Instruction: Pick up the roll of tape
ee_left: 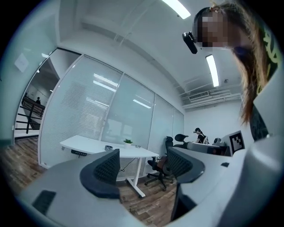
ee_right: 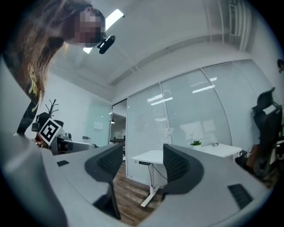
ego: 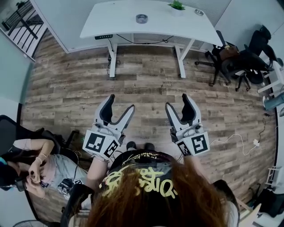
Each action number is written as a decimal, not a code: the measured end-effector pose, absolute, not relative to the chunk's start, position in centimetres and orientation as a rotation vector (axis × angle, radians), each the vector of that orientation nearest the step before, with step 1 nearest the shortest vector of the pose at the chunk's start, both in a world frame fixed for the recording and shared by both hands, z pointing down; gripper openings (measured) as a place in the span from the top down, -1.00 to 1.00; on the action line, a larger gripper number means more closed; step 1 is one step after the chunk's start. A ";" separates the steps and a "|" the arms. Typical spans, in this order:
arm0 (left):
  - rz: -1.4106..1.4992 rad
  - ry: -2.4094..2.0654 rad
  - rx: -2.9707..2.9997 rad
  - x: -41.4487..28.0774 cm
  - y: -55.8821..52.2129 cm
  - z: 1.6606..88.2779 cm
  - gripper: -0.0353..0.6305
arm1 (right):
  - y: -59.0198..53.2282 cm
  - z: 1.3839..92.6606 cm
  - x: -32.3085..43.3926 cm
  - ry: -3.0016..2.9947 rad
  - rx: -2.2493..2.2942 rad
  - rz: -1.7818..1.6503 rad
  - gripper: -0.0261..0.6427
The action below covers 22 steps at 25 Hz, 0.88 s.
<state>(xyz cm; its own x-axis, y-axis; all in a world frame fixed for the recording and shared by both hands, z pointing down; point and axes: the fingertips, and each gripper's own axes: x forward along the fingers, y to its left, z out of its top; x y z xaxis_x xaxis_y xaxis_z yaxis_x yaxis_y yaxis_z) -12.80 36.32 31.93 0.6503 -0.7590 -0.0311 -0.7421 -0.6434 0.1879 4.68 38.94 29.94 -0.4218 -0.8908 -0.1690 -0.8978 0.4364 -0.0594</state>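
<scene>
A grey roll of tape (ego: pixel 141 18) lies on the white desk (ego: pixel 115 22) at the far side of the room; in the left gripper view the roll of tape (ee_left: pixel 108 147) is a small dark ring on that desk (ee_left: pixel 84 144). Both grippers are held out level above the wooden floor, well short of the desk. My left gripper (ego: pixel 121 104) is open with nothing between its jaws. My right gripper (ego: pixel 177 103) is open and empty too. In their own views the left gripper (ee_left: pixel 141 165) and right gripper (ee_right: pixel 143 163) show only air between the pads.
A small potted plant (ego: pixel 176 5) and a small dish (ego: pixel 199 12) stand on the desk's right end. Black office chairs (ego: pixel 239 57) crowd the right side. A seated person (ego: pixel 35 164) is at lower left. A white cable (ego: pixel 235 138) trails on the floor at right.
</scene>
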 end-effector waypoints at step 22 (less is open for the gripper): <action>-0.079 -1.149 2.722 -19.2 35.1 34.6 -0.14 | 38.3 33.2 -0.4 2.503 -1.660 -0.104 0.11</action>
